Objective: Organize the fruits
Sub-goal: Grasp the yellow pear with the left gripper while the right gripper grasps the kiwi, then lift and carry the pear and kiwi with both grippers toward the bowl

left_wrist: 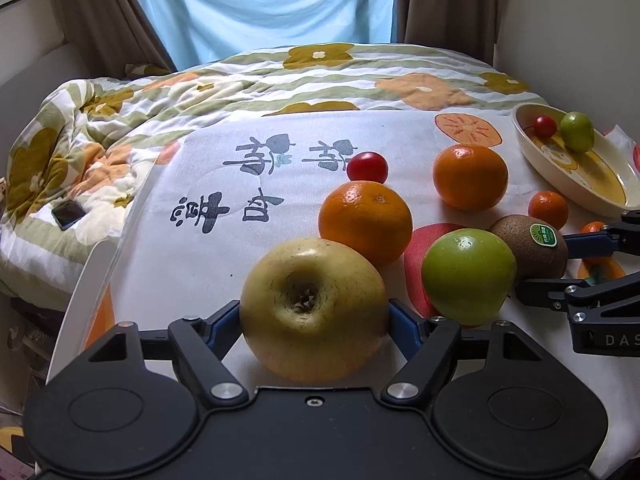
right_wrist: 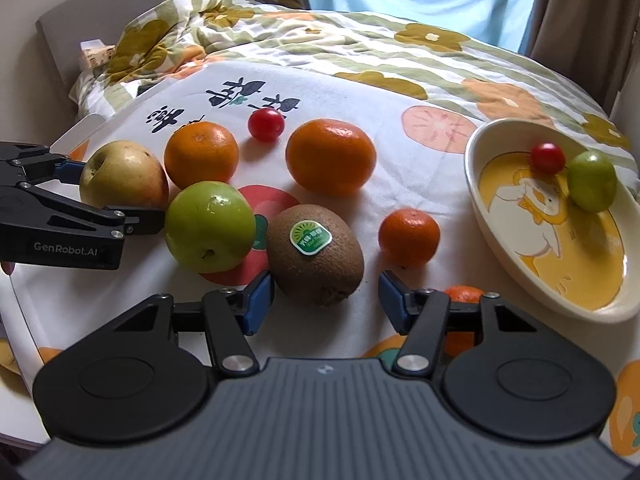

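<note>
Between the left tool [left_wrist: 314, 316] fingers sits the yellow apple [left_wrist: 314, 310], both blue pads pressed against its sides, so that one's clamped on it. The apple lies tipped over, blossom end facing the left wrist camera, core axis running along the fingers. The right tool [right_wrist: 326, 294] is spread wide around the kiwi [right_wrist: 315, 254]: the left pad is just beside it, the right pad apart from it, so nothing's gripped. The kiwi's long axis runs slantwise, sticker facing up.

Using the kiwi as the landmark: the green apple [right_wrist: 210, 226] is touching or nearly touching its left side, with the yellow apple beyond that. Behind the kiwi are two big oranges [right_wrist: 331, 156] and a cherry tomato [right_wrist: 266, 124]. A small mandarin [right_wrist: 409, 237] sits just to its right. Further right is the duck plate [right_wrist: 500, 240], holding another cherry tomato [right_wrist: 548, 158] and a small green fruit [right_wrist: 592, 180]. It's all on the printed cloth [right_wrist: 360, 92].
</note>
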A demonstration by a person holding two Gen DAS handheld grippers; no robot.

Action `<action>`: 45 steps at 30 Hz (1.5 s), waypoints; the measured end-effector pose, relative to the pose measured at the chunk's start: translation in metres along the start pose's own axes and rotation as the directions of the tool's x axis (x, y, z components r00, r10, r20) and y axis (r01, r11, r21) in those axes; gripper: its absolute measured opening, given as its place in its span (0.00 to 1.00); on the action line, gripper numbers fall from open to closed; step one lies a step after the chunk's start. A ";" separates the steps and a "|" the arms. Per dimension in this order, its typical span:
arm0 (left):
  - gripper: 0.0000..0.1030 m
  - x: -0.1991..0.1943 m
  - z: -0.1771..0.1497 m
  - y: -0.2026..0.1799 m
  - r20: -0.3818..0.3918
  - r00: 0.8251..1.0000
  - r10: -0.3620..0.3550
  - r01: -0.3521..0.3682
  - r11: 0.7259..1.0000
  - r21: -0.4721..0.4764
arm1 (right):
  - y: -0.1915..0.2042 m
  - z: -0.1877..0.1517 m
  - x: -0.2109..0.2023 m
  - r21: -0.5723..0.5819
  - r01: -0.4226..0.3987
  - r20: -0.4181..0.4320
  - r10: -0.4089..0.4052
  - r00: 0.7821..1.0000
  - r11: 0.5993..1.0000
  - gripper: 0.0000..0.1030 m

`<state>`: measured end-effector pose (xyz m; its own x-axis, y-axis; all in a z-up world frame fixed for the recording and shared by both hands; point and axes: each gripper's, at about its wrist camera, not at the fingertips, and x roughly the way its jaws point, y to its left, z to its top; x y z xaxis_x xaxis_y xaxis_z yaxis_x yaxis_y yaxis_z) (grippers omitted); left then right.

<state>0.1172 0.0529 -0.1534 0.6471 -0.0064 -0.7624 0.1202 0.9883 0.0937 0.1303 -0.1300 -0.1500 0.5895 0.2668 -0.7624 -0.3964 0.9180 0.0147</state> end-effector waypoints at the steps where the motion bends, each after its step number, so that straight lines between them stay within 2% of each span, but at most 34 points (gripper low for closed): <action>1: 0.77 -0.001 -0.001 0.000 0.000 1.000 0.002 -0.002 1.000 -0.003 | 0.000 0.000 0.000 -0.004 -0.004 0.001 0.004 1.000 1.000 0.69; 12: 0.77 -0.014 -0.014 -0.004 -0.009 1.000 0.025 -0.025 0.999 -0.033 | -0.002 0.007 0.008 -0.066 -0.063 0.024 0.065 0.998 0.996 0.69; 17: 0.77 -0.025 -0.017 -0.007 0.002 0.999 0.040 -0.040 0.998 -0.051 | -0.003 0.008 0.007 -0.101 -0.079 0.028 0.082 0.996 0.992 0.62; 20: 0.77 -0.035 -0.015 -0.009 0.010 0.999 0.053 -0.052 0.997 -0.063 | -0.008 0.008 0.001 -0.088 -0.096 0.031 0.099 0.995 0.992 0.61; 34: 0.77 -0.100 0.007 -0.046 0.085 0.992 0.096 -0.088 0.992 -0.094 | -0.037 0.012 -0.071 -0.046 -0.093 0.091 0.097 0.991 0.995 0.61; 45: 0.77 -0.139 0.041 -0.099 0.166 0.983 0.077 -0.066 0.995 -0.072 | -0.092 0.009 -0.135 0.028 -0.048 0.143 0.043 0.989 0.998 0.61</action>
<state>0.0459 -0.0505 -0.0301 0.7706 0.0444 -0.6358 0.0230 0.9950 0.0974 0.0937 -0.2476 -0.0427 0.6667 0.3454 -0.6605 -0.4044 0.9120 0.0687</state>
